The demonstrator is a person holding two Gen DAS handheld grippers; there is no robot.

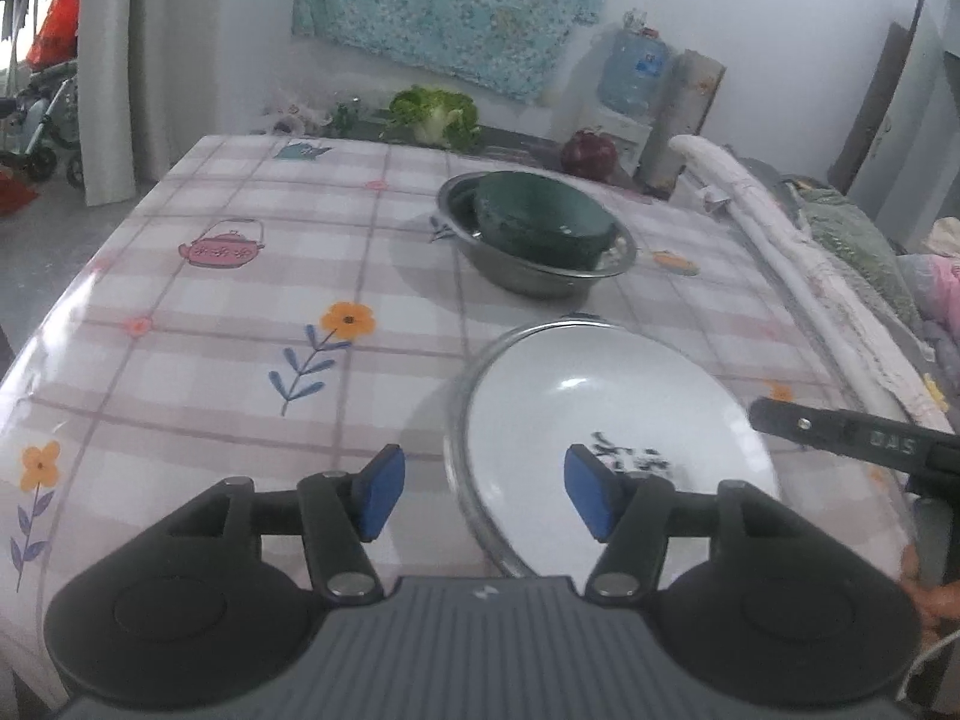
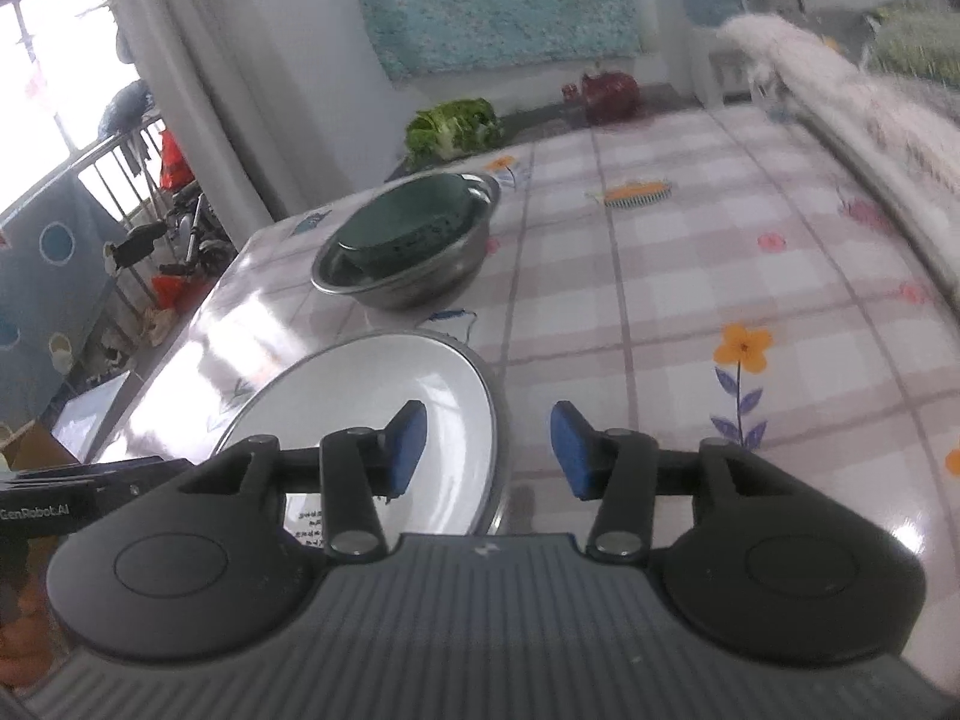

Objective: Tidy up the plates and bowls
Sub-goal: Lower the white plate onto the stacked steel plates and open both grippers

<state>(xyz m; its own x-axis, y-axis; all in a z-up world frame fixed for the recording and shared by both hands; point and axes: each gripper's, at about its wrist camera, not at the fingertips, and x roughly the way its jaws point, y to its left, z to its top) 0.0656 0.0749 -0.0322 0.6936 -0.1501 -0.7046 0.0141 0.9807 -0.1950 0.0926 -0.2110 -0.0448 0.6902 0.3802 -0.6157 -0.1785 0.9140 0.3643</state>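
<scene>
plates first: the white plate [image 1: 606, 420] lies flat and face up on the checked tablecloth [image 1: 240, 312], sitting in or on a metal-rimmed dish whose steel edge [image 1: 474, 516] shows along its near-left side. being round, it has no long axis; dark printed marks sit toward its near side.

left gripper [image 1: 483, 495] has its blue pads [image 1: 384, 489] spread, and the plate's left rim lies between them, one pad outside over the cloth, the other over the plate's face. whether a pad touches the rim cannot be told. right gripper [image 2: 489, 450] is likewise spread with nothing pinched; its left pad is over the plate's right part [image 2: 384, 396], its right pad over bare cloth, so the right rim falls in the gap.

left of the plate, in the left wrist view, lies a wide stretch of open cloth out to the table's left edge [image 1: 54, 324]. on the other side, the right wrist view shows open cloth running to a padded white rail [image 2: 864, 120] along that edge.

farther back, well apart from the plate, a steel bowl [image 1: 534, 276] stands upright with a dark green bowl [image 1: 540, 216] tilted inside it, leaning against its rim. beyond the table's far edge are a leafy green vegetable [image 1: 435, 111] and a dark red round thing [image 1: 588, 153].
</scene>
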